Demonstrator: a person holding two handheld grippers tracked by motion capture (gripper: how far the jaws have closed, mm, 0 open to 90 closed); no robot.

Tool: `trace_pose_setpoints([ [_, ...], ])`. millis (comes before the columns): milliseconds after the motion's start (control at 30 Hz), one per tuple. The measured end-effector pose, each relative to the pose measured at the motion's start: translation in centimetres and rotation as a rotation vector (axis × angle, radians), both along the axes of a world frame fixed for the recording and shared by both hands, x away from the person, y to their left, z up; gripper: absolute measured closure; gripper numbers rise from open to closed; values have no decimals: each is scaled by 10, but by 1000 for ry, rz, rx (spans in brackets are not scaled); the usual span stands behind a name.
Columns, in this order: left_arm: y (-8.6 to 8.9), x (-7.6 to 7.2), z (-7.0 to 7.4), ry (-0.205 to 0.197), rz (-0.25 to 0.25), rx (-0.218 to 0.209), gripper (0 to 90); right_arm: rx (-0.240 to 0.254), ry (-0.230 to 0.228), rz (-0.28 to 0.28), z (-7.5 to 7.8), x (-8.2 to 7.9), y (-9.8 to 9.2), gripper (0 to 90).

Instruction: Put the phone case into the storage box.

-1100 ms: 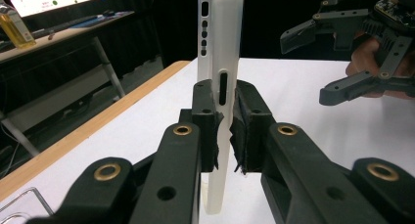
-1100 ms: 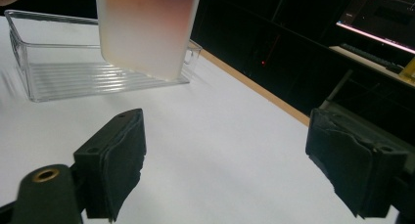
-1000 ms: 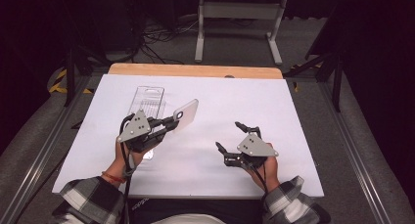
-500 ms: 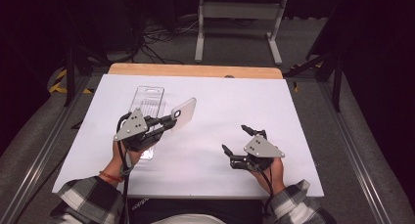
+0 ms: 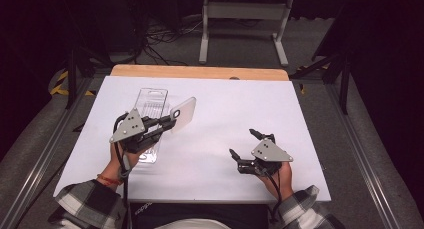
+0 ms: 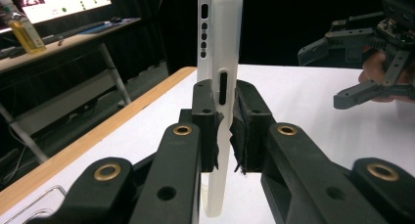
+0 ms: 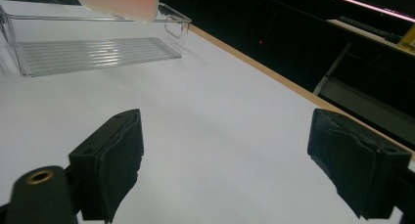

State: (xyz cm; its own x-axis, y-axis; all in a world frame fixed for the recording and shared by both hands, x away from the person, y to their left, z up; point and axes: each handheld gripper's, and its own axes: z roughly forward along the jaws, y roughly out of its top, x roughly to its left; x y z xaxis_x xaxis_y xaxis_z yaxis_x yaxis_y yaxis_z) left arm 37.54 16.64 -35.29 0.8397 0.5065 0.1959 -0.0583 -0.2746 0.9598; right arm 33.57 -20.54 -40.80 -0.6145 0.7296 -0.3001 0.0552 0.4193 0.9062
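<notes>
The left hand-held gripper point(image 5: 167, 120) is clamped on a translucent phone case point(image 5: 183, 114), holding it in the air just right of the clear tray point(image 5: 150, 100) at the desk's point(image 5: 225, 99) far left. The lift looks done; setting it down remains. The right hand-held gripper point(image 5: 245, 148) rests near right, jaws spread and empty.

left gripper point(image 5: 172, 120): fingers clamped, raised | right gripper point(image 5: 246, 145): fingers spread wide, low
</notes>
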Motion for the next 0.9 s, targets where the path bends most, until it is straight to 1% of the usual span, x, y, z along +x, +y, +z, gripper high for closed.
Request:
trace_pose_setpoints([
  [67, 2, 0, 1, 2, 3, -8, 814, -4, 3, 0, 0, 0, 0, 140],
  [133, 4, 0, 2, 2, 3, -2, 814, -5, 4, 0, -1, 1, 0, 139],
  [233, 4, 0, 2, 1, 6, -13, 815, -5, 4, 0, -1, 2, 0, 140],
  [400, 7, 1, 3, -8, 12, -2, 815, -26, 9, 3, -2, 2, 2, 140],
  [433, 7, 1, 4, -4, 11, -6, 815, -28, 9, 4, -2, 2, 2, 140],
  [533, 8, 1, 4, -9, 13, -6, 815, -29, 5, 5, -2, 2, 3, 140],
  [600, 9, 1, 4, -7, 16, -16, 815, -25, 3, 5, -2, 2, 2, 141],
  [700, 11, 1, 5, -10, 15, -9, 815, -25, 3, 4, -2, 2, 2, 141],
  [733, 11, 1, 5, -10, 19, -18, 815, -25, 2, 3, -1, 2, 2, 141],
  [767, 11, 1, 5, -9, 18, -20, 815, -26, 2, 3, -1, 2, 2, 141],
  [800, 12, 1, 5, -9, 16, -12, 815, -25, 2, 4, -1, 2, 2, 141],
  [900, 14, 0, 6, -15, 11, -19, 815, -27, 1, 2, -1, 2, 2, 141],
])
